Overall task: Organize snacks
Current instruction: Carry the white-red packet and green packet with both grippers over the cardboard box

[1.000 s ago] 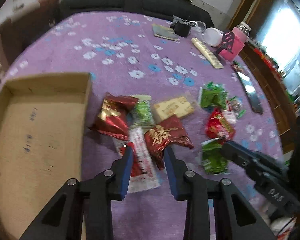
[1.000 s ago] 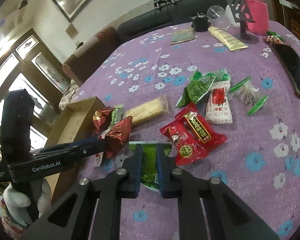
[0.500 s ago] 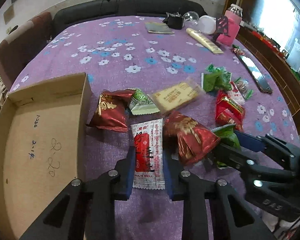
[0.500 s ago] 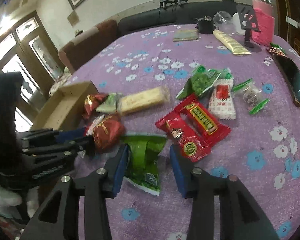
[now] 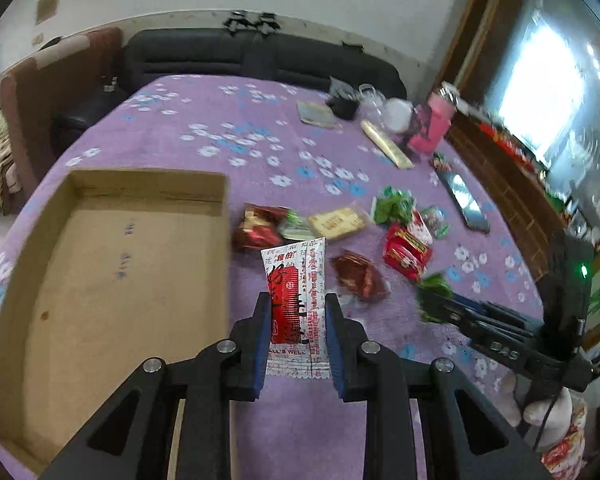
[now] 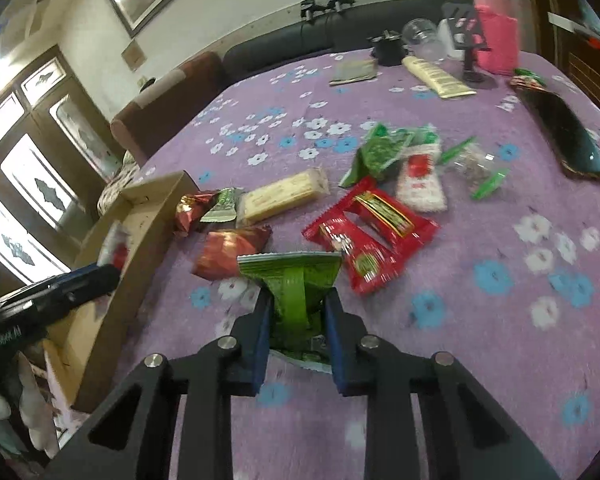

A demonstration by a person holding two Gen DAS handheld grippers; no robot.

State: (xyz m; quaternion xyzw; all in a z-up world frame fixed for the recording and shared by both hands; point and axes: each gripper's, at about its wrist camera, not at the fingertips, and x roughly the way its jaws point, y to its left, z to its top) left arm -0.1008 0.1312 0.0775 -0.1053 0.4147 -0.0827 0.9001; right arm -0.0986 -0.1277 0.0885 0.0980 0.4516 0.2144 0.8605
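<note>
Above purple table, left tool point(image 5: 296, 320) gripping white packet point(image 5: 296, 280), angled down

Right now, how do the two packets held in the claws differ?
The left claw grips a white packet with red print, flat and long. The right claw grips a green packet, creased and pinched in the middle. Both are sealed snack wrappers, held lifted.

Black claw point(image 5: 296, 320) frames carry blue pads point(image 5: 263, 328) (silver screws atop).
</note>
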